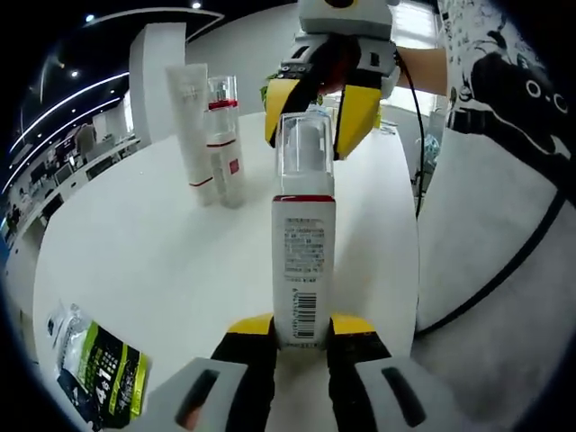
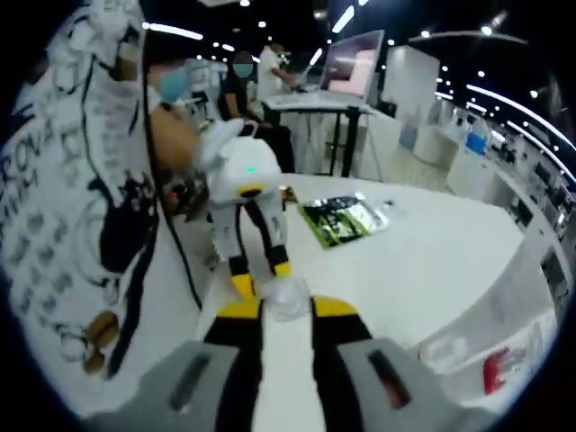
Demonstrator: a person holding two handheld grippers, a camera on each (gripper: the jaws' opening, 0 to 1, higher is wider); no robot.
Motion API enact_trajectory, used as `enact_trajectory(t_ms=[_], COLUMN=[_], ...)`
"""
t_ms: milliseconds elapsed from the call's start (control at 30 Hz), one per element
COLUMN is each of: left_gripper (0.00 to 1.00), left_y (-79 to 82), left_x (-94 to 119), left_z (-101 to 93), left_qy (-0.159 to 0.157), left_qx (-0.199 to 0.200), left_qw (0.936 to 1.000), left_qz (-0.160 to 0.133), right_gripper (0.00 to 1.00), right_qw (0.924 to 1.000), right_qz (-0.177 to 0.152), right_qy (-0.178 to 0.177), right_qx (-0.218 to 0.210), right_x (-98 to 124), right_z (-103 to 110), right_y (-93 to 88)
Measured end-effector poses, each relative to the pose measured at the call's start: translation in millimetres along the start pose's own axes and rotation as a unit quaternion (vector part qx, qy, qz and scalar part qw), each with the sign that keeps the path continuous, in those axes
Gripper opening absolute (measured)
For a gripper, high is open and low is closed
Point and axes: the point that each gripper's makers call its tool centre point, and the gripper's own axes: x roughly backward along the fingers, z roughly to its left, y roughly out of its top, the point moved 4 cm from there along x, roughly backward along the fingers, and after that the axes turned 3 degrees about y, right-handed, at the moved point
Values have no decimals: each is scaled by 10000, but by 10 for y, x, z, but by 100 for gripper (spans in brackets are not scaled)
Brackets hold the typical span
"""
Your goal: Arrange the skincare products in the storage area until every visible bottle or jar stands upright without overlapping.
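The left gripper [image 1: 301, 335] clamps the base of a white pump bottle with a clear cap [image 1: 303, 243] — upright on the round white table [image 1: 153, 261]. The right gripper [image 2: 286, 308] pinches that clear cap — jaws closed on it.

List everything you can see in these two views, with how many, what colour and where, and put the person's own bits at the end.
pump bottle: one, white with clear cap and red band, upright on the table, base between the left gripper's jaws, cap between the right gripper's jaws
tube: one, white, standing at the far left of the table
bottle with red collar: one, clear and white, beside the tube, touching or nearly so
sachet pack: one, green, black and white, lying flat near the table edge
table: one, white, round
desk with monitor: one, behind the table in the right gripper view
left gripper: yellow-tipped jaws
right gripper: yellow-tipped jaws
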Motion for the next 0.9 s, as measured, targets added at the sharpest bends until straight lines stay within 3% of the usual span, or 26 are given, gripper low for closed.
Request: enact_trajectory(t_ms=[167,333,800,900], left_gripper=[20,20,21,21], left_y=[0,-9,-16,-22], left_x=[0,11,16,13], left_z=[-3,-19,-30,-31], left_qy=[-18,1,17,76], left_qx=[14,64,46,107], left_qw=[10000,10000,9999,9996], left_qz=[-17,-55,-136,-260], right_gripper=[17,17,17,17], right_qw=[9994,9988,9978,9980], right_qz=[-254,-375,-545,-311], right_qy=[121,168,255,241], right_qx=[184,252,287,493], right_x=[-115,-203,-338,-394], right_z=[46,79,137,182], right_y=[197,282,344,281])
